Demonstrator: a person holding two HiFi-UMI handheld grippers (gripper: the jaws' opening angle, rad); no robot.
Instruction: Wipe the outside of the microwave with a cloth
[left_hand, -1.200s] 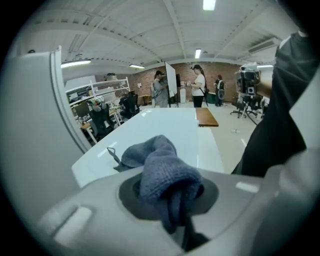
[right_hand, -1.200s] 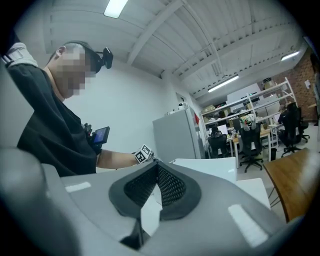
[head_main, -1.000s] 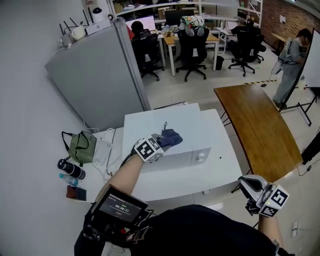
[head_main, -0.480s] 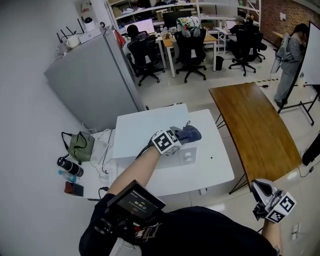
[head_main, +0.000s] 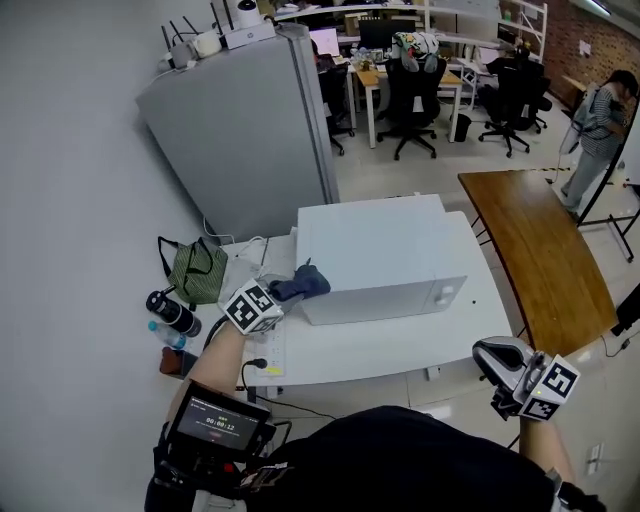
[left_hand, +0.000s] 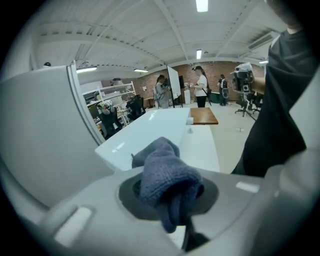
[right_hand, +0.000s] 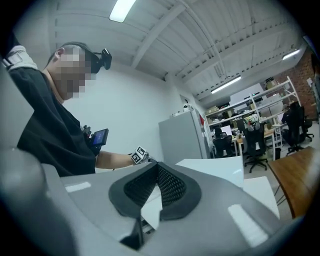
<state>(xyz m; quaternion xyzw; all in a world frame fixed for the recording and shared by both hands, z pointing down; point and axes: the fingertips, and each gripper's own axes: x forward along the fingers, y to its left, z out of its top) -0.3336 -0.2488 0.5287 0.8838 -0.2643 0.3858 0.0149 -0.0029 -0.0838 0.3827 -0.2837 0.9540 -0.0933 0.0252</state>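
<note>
Head view, from the bulk down. Tall grey cabinet (head_main: 250, 130) at the rear left, with its near corner close to the back left of the white surface (head_main: 400, 350). Long wooden table (head_main: 535, 250) to the right, parted from the surface by a strip of floor. White microwave (head_main: 375, 250) standing on the surface, with a band of surface showing along its front edge and a narrower one past its right side. Tighter on the left, with a green bag (head_main: 195, 272) and a dark bottle (head_main: 172, 312) lying between the microwave and the wall.

Left hand-held gripper (head_main: 283, 293) clamped on a dark blue cloth (head_main: 303, 283) (bunched into a wad that fills the jaws in the left gripper view). Cloth held against the microwave's front left corner, up near the top edge.

Right hand-held gripper (head_main: 497, 358) low at the right, just off the surface's front right corner and over floor. Well apart from the microwave. Jaw tips together in the right gripper view, with nothing between them.
</note>
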